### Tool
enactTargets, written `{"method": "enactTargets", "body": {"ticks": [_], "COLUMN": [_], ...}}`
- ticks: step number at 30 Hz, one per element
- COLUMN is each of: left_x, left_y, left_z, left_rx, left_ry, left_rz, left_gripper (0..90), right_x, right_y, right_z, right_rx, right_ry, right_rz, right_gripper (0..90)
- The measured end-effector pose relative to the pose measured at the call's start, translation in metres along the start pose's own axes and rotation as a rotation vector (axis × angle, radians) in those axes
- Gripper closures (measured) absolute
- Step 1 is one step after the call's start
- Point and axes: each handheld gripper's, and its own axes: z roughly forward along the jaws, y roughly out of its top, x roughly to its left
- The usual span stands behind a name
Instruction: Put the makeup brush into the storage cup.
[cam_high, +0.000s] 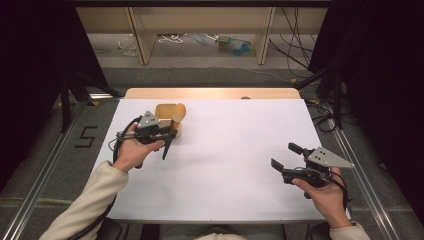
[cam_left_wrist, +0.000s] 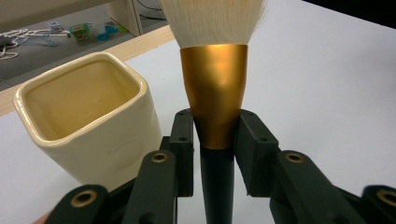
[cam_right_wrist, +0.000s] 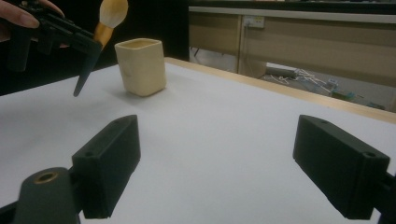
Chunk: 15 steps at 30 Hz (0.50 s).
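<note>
A makeup brush with white bristles, a gold ferrule and a black handle is clamped in my left gripper, whose pads press on the lower ferrule. In the high view the left gripper hovers over the table's left side with the brush held bristles-up and the handle tip off the surface. A cream square cup stands upright and empty just beside it, also seen as the cup and the cup. My right gripper rests low at the right, open with nothing between its fingers.
The white table has a wooden strip along its far edge. Beyond it are wooden shelf legs and cables on the floor. Black curtains flank both sides. A person's hands and cream sleeves enter from the bottom.
</note>
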Motion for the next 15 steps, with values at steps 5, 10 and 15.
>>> {"method": "enactTargets", "body": {"ticks": [5, 10, 15], "left_x": [0.0007, -0.0002, -0.0009], "left_y": [-0.0009, -0.0014, -0.0015], "left_z": [-0.0016, -0.0017, -0.0022], "left_rx": [0.002, -0.011, -0.032], "left_ry": [0.007, 0.016, 0.018], "left_rz": [0.008, -0.002, -0.016], "left_gripper": [69.6, 69.6, 69.6], "right_x": [0.0000, -0.0001, -0.0001], "right_y": [0.0000, 0.0000, 0.0000], "right_z": [0.0000, -0.0001, -0.0001], "right_rx": [0.000, 0.000, -0.001], "right_ry": [-0.001, -0.001, 0.000], "right_rz": [-0.001, -0.001, -0.001], "right_gripper": [16.0, 16.0, 16.0]}}
